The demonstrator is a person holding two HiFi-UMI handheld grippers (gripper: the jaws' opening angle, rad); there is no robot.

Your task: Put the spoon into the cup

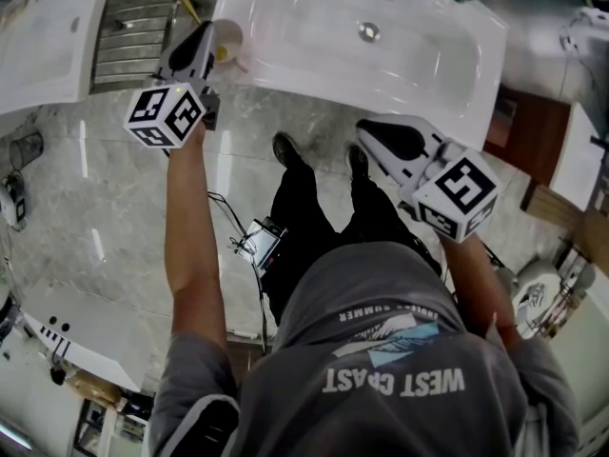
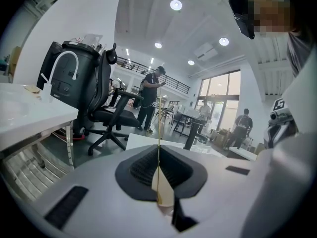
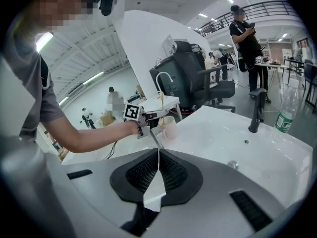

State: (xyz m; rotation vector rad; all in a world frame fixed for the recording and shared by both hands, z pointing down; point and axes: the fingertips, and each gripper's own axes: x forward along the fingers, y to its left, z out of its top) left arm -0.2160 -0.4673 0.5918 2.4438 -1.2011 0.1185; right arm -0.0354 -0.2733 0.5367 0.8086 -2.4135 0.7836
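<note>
With the fingers of the left gripper pinched on the thin yellow spoon, upright at the mouth of the cup on the washbasin's left front corner, lower straight and release only inside, fingers of the right gripper pressed together, empty.

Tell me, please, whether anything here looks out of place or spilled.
Nothing is spilled or broken. The one thing that stands out is the cup, which stands upright right at the sink's left corner, close to the edge, with the left gripper holding the yellow spoon at it.
</note>
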